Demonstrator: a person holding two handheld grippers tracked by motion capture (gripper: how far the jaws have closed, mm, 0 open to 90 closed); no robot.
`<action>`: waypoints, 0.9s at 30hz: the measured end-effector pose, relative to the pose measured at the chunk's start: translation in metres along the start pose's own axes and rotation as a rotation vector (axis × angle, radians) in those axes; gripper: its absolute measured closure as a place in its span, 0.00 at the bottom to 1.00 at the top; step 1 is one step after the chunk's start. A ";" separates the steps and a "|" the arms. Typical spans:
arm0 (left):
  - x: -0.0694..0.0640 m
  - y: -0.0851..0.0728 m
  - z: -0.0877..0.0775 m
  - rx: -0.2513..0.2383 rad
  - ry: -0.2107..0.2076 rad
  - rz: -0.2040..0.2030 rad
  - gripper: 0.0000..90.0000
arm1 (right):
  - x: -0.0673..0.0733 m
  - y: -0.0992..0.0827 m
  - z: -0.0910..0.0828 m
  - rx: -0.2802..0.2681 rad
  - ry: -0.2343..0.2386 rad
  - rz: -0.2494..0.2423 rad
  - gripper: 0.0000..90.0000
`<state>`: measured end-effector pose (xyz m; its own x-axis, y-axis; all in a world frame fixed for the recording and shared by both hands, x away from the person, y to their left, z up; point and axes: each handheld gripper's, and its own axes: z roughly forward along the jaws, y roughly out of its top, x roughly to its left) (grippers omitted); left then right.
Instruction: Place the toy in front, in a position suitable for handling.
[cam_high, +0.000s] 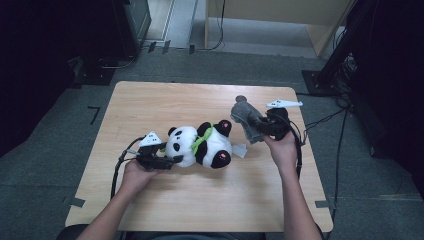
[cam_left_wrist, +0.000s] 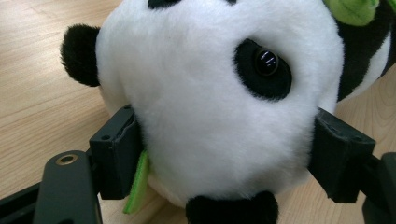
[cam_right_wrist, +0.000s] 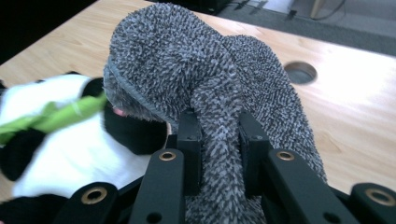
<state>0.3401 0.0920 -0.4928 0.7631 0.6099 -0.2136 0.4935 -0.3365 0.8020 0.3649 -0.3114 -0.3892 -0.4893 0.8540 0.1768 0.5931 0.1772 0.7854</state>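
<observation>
At the left of the wooden surface (cam_high: 150, 105), a person's left hand (cam_high: 136, 175) holds the left tongs (cam_high: 167, 161) low and level, pointing toward the right edge. Its two black jaws stand wide apart and press on either side of the white head of a plush panda (cam_high: 202, 145); in the left gripper view the panda (cam_left_wrist: 219, 93) bulges between the jaws, one dark eye patch turned to the camera, a black ear at the left and a strip of green felt beside the left jaw. The toy lies on its side near the middle of the surface, closer to the near edge than the far one, head toward the left edge and black feet toward the right, with a green scarf (cam_high: 200, 140) round its neck. Just right of the panda's feet, the right hand (cam_high: 283, 149) holds the right tongs (cam_high: 259, 126) raised above the surface, not far from the right edge. Its jaws are drawn nearly together on a fold of a grey fuzzy cloth (cam_high: 245, 117), which hangs clear of the wood; the right gripper view shows the cloth (cam_right_wrist: 196, 79) pinched between the jaws and mounding above them. Beyond it, near the far edge, a round hole (cam_right_wrist: 300, 72) opens in the surface.
</observation>
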 end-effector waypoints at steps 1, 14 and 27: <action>0.000 0.000 0.000 0.000 0.001 0.000 0.24 | 0.005 0.003 0.000 0.002 0.003 -0.011 0.85; 0.001 0.000 0.000 -0.001 -0.005 -0.001 0.24 | 0.046 0.037 0.017 0.057 0.046 -0.125 0.85; 0.000 -0.001 0.000 -0.007 -0.003 0.009 0.24 | 0.087 0.076 0.068 0.111 0.140 -0.177 0.84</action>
<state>0.3397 0.0926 -0.4938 0.7688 0.6047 -0.2081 0.4836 -0.3367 0.8079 0.4108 -0.1901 -0.3545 -0.6708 0.7304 0.1285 0.5530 0.3772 0.7429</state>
